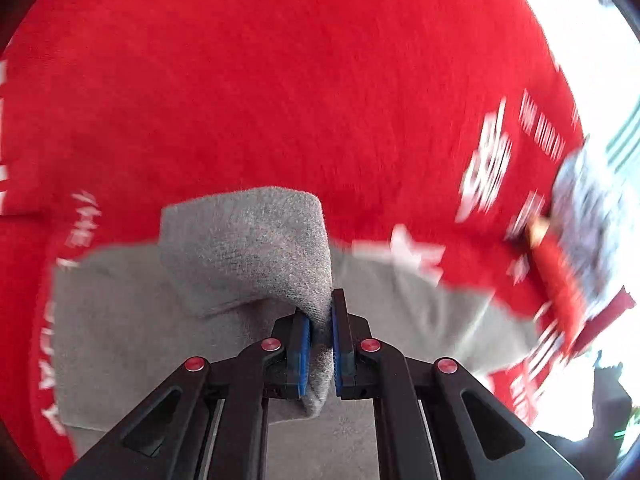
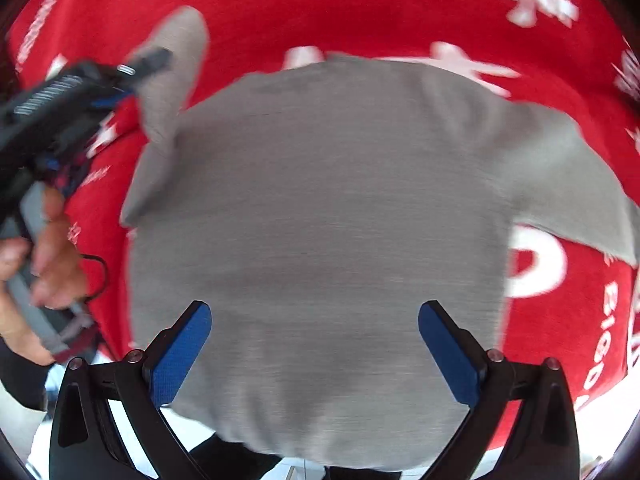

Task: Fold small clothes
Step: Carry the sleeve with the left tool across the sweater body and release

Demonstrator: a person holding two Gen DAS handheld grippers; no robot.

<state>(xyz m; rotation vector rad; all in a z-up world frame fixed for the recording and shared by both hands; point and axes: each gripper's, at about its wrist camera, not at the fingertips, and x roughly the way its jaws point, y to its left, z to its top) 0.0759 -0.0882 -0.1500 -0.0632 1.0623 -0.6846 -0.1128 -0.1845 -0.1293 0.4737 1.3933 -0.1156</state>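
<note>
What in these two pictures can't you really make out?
- Right wrist view: lower hem of the grey shirt, cut off by the picture's bottom edge.
- Both views: white lettering on the red cloth, smeared by motion blur.
- Left wrist view: things at the right edge, blurred and washed out by glare.

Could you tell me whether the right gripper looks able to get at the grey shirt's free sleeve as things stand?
Probably yes: the right gripper is open above the grey shirt, and the free sleeve lies flat and uncovered on the red cloth.
</note>
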